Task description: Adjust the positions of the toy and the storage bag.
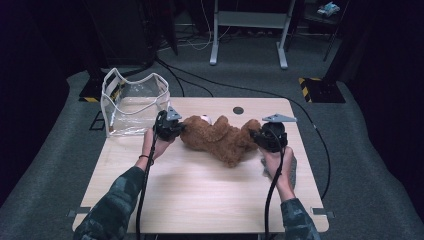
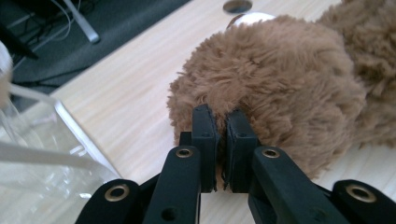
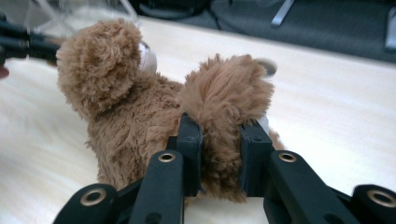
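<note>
The brown teddy bear (image 1: pixel 220 137) lies mid-bench (image 1: pixel 200 185), pinched at both ends: left gripper (image 1: pixel 172 127) fingers closed on its head fur, right gripper (image 1: pixel 262 136) fingers clamped round a leg. Bare wood spreads in front; a clear bag (image 1: pixel 132 102) (empty-looking) crowds the far-left corner beside the left gripper.

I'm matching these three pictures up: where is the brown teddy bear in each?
High view: teddy bear lies mid-table between both grippers.
Left gripper view: upper right, fur pinched by the jaws.
Right gripper view: left and centre, limb in the jaws.
Shared landmark: round table hole.
</note>
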